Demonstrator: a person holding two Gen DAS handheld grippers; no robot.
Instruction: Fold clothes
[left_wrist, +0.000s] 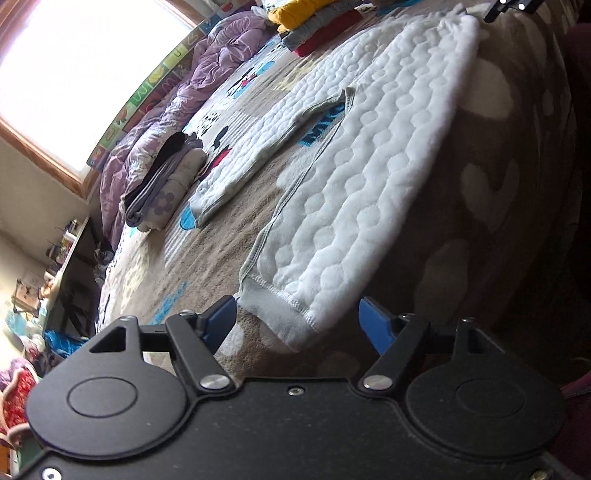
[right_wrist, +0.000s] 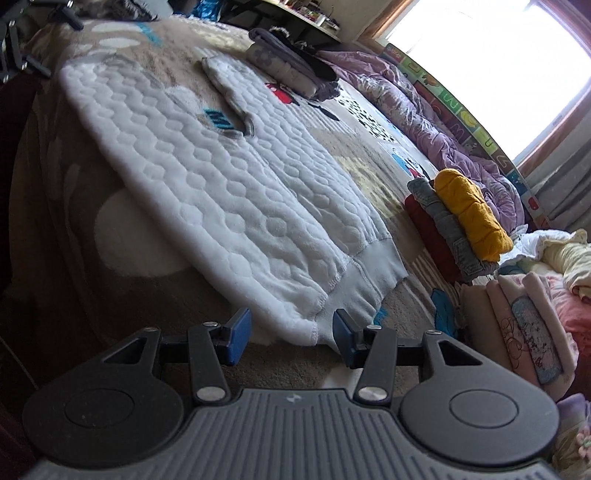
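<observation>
A white quilted sweatshirt (left_wrist: 369, 155) lies flat on the bed, one sleeve folded across it. My left gripper (left_wrist: 297, 323) is open, its blue pads either side of the garment's ribbed corner (left_wrist: 291, 325), low at the bed edge. In the right wrist view the same sweatshirt (right_wrist: 207, 177) stretches away from me. My right gripper (right_wrist: 291, 338) is open, its blue pads flanking the ribbed hem corner (right_wrist: 332, 314) at the opposite end. The right gripper's tip shows far off in the left wrist view (left_wrist: 506, 7).
A brown patterned blanket (left_wrist: 207, 254) covers the bed. A folded stack of yellow, grey and red clothes (right_wrist: 454, 225) sits by the hem. Another folded pile (left_wrist: 166, 184) lies beyond the sleeve. A purple duvet (right_wrist: 436, 122) runs under the window. Pink folded clothes (right_wrist: 524, 325) lie at right.
</observation>
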